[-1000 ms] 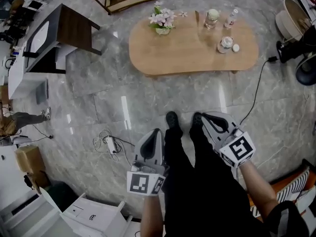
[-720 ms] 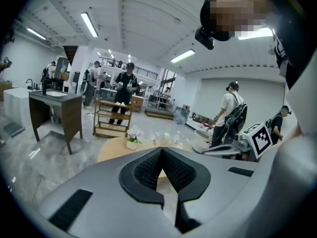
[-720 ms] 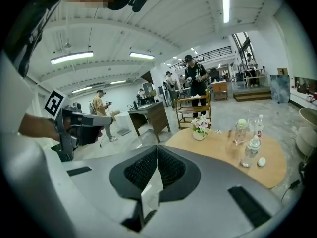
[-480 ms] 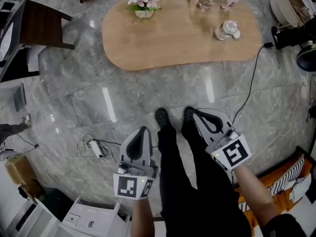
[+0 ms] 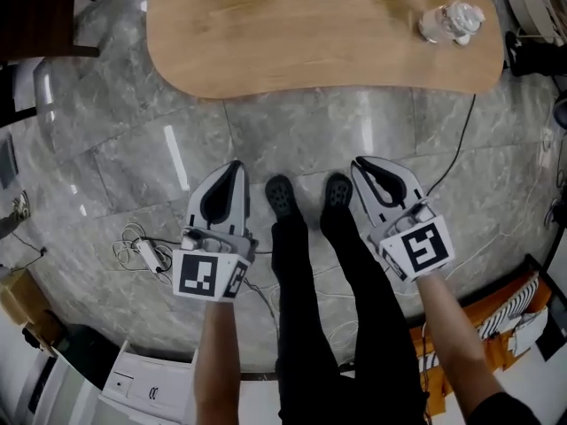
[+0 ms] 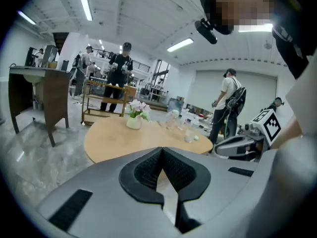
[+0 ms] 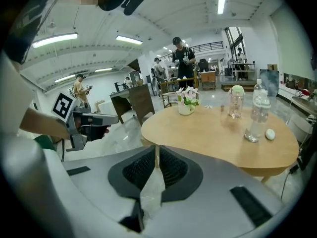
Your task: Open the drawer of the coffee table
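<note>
Left tongs [image 5: 233, 164], right tongs [image 5: 360, 162] — both closed

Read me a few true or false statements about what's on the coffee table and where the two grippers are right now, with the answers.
1. The left gripper and the right gripper are both shut with nothing between the jaws. True.
2. The left gripper touches the coffee table. False: it hangs over the floor beside the person's leg, apart from the table.
3. A vase of flowers stands on the table. True.
4. The clear bottle lies on its side. False: it stands upright.
5. The power strip sits on the table. False: it lies on the floor.
</note>
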`<act>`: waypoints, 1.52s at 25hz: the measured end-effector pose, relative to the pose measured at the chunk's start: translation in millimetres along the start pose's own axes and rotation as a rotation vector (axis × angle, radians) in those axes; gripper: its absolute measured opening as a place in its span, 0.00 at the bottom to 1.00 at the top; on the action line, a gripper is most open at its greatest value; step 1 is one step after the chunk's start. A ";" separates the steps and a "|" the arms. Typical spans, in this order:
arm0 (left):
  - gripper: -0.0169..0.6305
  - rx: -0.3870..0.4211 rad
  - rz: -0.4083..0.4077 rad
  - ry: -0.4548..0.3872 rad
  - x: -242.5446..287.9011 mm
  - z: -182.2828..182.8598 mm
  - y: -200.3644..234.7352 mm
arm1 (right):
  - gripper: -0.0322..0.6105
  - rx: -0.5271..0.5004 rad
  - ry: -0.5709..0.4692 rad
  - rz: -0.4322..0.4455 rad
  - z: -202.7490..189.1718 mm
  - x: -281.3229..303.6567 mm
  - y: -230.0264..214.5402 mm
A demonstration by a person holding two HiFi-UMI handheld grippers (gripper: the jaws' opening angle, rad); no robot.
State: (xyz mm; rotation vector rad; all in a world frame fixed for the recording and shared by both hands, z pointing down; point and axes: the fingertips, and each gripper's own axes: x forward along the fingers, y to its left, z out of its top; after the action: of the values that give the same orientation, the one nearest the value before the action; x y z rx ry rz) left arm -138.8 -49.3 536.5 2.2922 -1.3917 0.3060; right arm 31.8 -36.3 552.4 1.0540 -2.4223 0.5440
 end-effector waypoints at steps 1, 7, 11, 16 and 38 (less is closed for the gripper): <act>0.05 0.011 0.006 0.013 5.5 -11.3 10.1 | 0.07 0.005 0.006 -0.004 -8.6 7.3 -4.4; 0.05 0.016 0.042 0.091 33.8 -69.6 61.0 | 0.20 0.023 0.059 -0.039 -58.3 49.3 -40.2; 0.05 0.013 0.084 0.134 47.4 -100.6 94.5 | 0.34 0.055 0.083 -0.086 -90.5 77.0 -71.0; 0.15 0.007 0.093 0.185 61.4 -135.1 123.9 | 0.42 0.102 0.126 -0.139 -125.9 109.2 -103.6; 0.59 0.059 0.115 0.301 130.4 -174.6 189.2 | 0.49 0.096 0.195 -0.274 -152.3 176.3 -165.5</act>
State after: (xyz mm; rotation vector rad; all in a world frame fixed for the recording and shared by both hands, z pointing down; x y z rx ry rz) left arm -237.9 -144.0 790.4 2.1073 -1.3740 0.7054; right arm 84.7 -165.3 801.9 1.2838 -2.0592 0.6400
